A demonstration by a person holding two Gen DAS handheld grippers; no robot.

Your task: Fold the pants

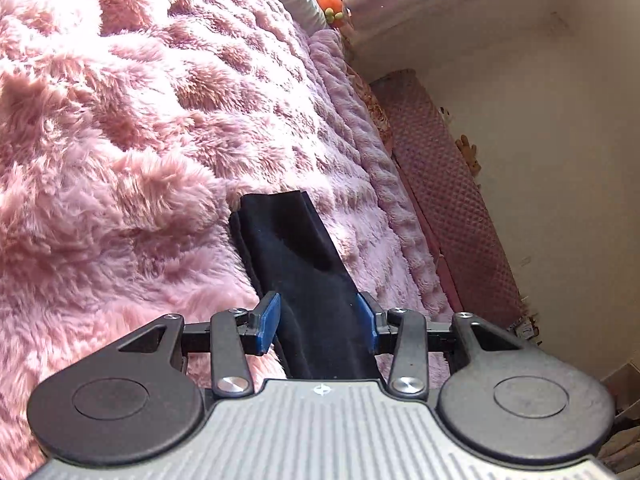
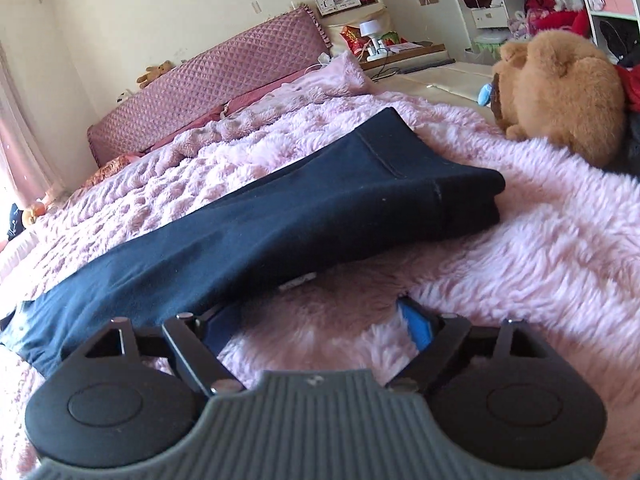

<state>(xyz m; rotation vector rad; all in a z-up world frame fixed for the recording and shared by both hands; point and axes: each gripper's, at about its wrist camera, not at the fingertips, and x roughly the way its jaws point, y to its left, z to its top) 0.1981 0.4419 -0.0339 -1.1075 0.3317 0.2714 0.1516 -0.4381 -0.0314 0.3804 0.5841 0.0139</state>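
Observation:
Dark navy pants (image 2: 256, 224) lie stretched across a fluffy pink blanket (image 2: 540, 248) on a bed, waistband end toward the far right and legs running to the lower left. My right gripper (image 2: 324, 320) is open, low over the blanket beside the pants' near edge; its left finger is partly under the fabric edge. In the left wrist view a narrow stretch of the pants (image 1: 304, 264) runs between the blue pads (image 1: 269, 318) of my left gripper (image 1: 320, 318). The jaws stand apart on either side of the cloth, not pinching it.
A brown plush bear (image 2: 560, 96) sits on the bed's far right. A quilted pink headboard (image 2: 208, 88) stands against the wall, also seen in the left wrist view (image 1: 448, 184). A bedside shelf with a lamp (image 2: 372, 40) and cluttered racks (image 2: 560, 4) lie beyond.

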